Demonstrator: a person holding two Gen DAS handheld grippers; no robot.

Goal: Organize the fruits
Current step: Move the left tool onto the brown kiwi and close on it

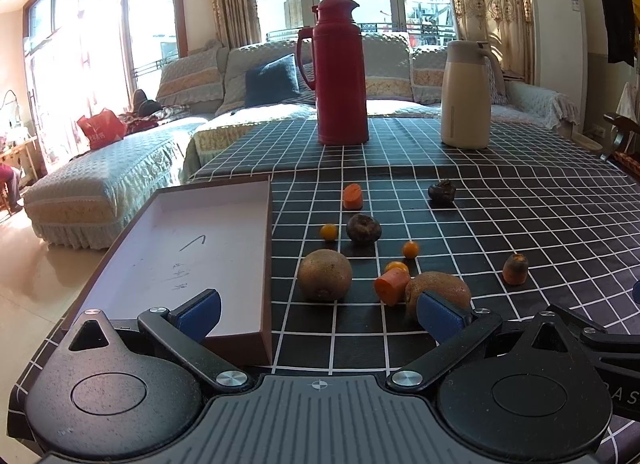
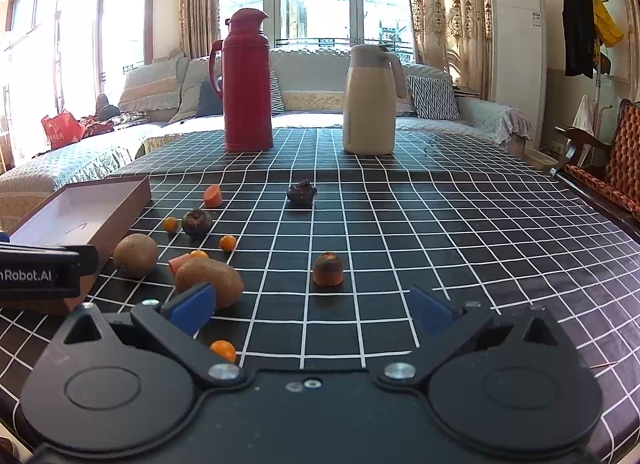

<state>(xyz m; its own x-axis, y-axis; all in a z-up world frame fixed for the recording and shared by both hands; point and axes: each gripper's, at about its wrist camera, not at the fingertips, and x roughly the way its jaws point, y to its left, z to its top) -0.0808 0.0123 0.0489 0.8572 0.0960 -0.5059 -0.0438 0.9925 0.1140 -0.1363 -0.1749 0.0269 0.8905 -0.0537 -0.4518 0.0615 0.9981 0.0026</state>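
Both jaws are held wide apart, nothing gripped. The left gripper (image 1: 318, 316) is held low over the checked tablecloth (image 1: 520, 203), between the shallow cardboard box (image 1: 180, 248) and fuzzy brown kiwis (image 1: 325, 274); the right gripper (image 2: 312, 304) is levelled toward a carrot stub (image 2: 328, 268).

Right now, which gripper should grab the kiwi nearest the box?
Left. The left gripper is open, facing that kiwi beside the box. The right gripper faces bare cloth farther right.

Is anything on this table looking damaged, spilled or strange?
Nothing is spilled or tipped. The carrot stub looks odd: its cut top is dark and dried, as if old. The box holds no fruit yet, only pen marks inside. Both flasks stand upright.
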